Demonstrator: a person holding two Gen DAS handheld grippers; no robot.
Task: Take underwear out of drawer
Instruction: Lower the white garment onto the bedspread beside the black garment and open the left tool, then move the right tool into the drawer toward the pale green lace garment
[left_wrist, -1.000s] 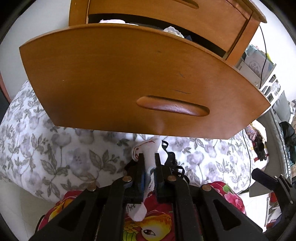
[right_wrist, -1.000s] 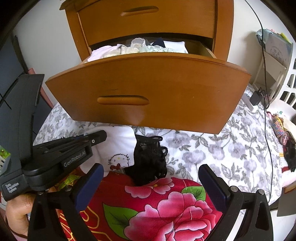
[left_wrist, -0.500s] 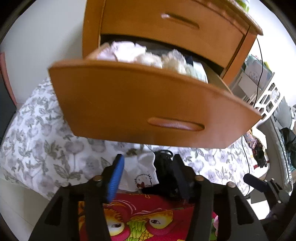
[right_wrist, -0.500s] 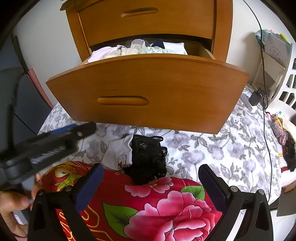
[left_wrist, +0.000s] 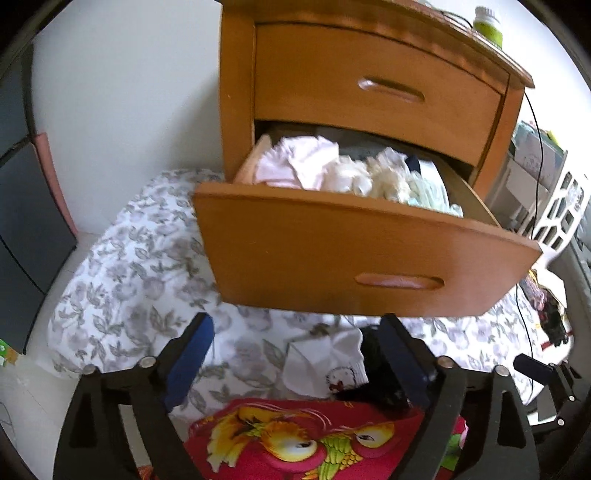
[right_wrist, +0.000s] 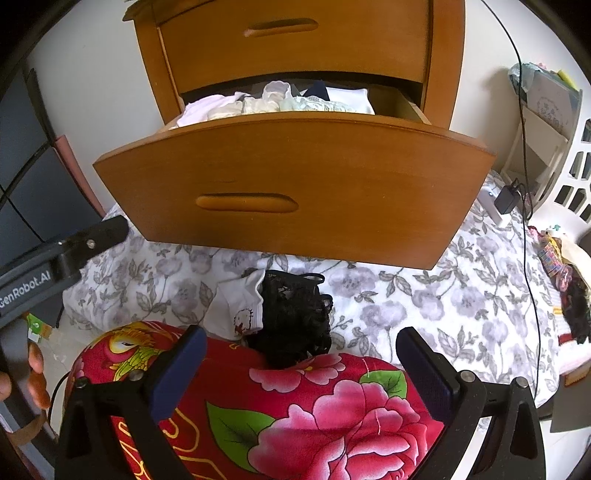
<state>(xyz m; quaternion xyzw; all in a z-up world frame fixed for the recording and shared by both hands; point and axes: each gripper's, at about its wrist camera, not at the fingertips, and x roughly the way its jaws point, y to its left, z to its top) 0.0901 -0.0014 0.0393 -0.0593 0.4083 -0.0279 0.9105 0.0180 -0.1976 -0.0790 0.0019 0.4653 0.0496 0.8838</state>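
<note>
A grey-and-white floral bedspread (right_wrist: 436, 306) spreads beneath the orange-brown wooden nightstand (left_wrist: 236, 92), whose curved lower drawer (right_wrist: 295, 192) is pulled out over it. That drawer is filled with a row of pale folded underwear (left_wrist: 343, 173), pink at the left end and cream and mint toward the right. A red quilt with large pink flowers and yellow birds (right_wrist: 295, 410) lies on the bedspread in front of the drawer. Between the drawer front and the quilt, two pieces lie on the bedspread: black lace underwear (right_wrist: 295, 314), touching white underwear with a small cartoon print (right_wrist: 240, 310) on its left. The left gripper (left_wrist: 295, 358) is spread wide and empty above the white piece. The right gripper (right_wrist: 301, 365) is also wide apart, holding nothing, over the quilt just in front of the black lace.
</note>
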